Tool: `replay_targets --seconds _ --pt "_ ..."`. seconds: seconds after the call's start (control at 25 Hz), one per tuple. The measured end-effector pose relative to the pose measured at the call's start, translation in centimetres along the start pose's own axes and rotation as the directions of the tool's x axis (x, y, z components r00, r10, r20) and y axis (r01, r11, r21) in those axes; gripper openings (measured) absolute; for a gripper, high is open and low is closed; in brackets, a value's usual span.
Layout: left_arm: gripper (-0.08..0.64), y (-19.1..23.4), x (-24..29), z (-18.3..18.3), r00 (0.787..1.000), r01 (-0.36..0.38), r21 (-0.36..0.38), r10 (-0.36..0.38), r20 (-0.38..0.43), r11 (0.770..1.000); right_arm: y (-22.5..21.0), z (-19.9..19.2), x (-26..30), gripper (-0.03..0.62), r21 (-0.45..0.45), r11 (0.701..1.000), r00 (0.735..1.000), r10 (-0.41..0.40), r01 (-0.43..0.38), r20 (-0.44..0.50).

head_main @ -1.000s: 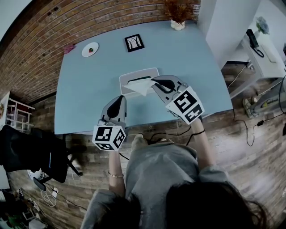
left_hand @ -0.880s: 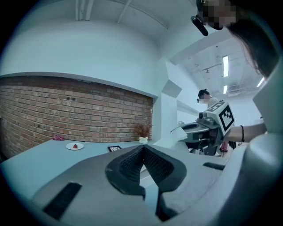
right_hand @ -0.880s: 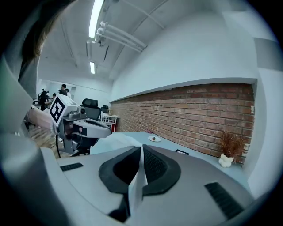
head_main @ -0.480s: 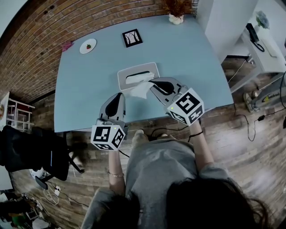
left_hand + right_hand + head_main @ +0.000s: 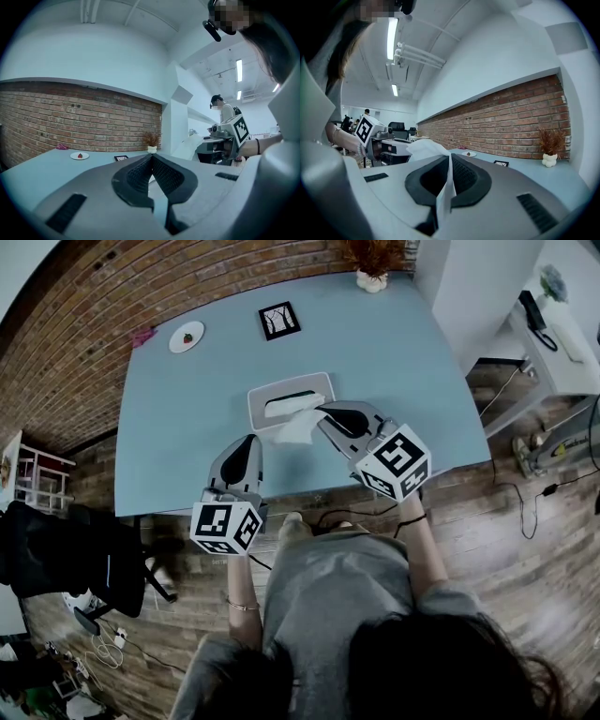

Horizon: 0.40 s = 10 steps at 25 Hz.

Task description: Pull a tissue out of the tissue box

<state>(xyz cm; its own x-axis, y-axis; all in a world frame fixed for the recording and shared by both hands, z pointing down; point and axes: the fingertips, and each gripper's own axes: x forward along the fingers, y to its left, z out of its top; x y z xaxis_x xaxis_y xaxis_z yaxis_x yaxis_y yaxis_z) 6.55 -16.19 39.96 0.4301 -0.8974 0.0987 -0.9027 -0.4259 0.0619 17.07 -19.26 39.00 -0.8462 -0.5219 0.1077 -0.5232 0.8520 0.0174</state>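
Blue table (image 5: 187, 427) | tissue (image 5: 298, 429) pinched in right hand-held gripper (image 5: 322, 412) | beside tissue box (image 5: 257, 401)

Around the tissue box (image 5: 292, 395) the blue table (image 5: 178, 446) lies bare at 9 and 3 o'clock. Farther off stand a picture frame (image 5: 279, 321) at 12, a plate (image 5: 187, 337) at 10 and a vase (image 5: 372, 280) at 1. The left gripper (image 5: 251, 440) crowds 7 o'clock. The right gripper (image 5: 324, 411), pinching a tissue (image 5: 298, 427), blocks 5.

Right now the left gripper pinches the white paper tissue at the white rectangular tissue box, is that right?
No: the right gripper pinches the white paper tissue at the white rectangular tissue box, as the right gripper view shows.
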Motion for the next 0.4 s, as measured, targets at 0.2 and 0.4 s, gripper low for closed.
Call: replay_targets --seconds 0.2,0.4 --pt "0.003 -0.21 0.15 -0.17 1.000 0.005 0.003 -0.005 -0.002 1.000 -0.09 0.08 -0.09 0.002 0.002 1.000 1.000 -0.001 0.001 0.011" --pt "0.003 -0.11 0.29 -0.38 1.000 0.006 0.005 -0.006 -0.006 1.000 -0.03 0.05 -0.03 0.002 0.000 1.000 1.000 0.006 -0.006 0.013"
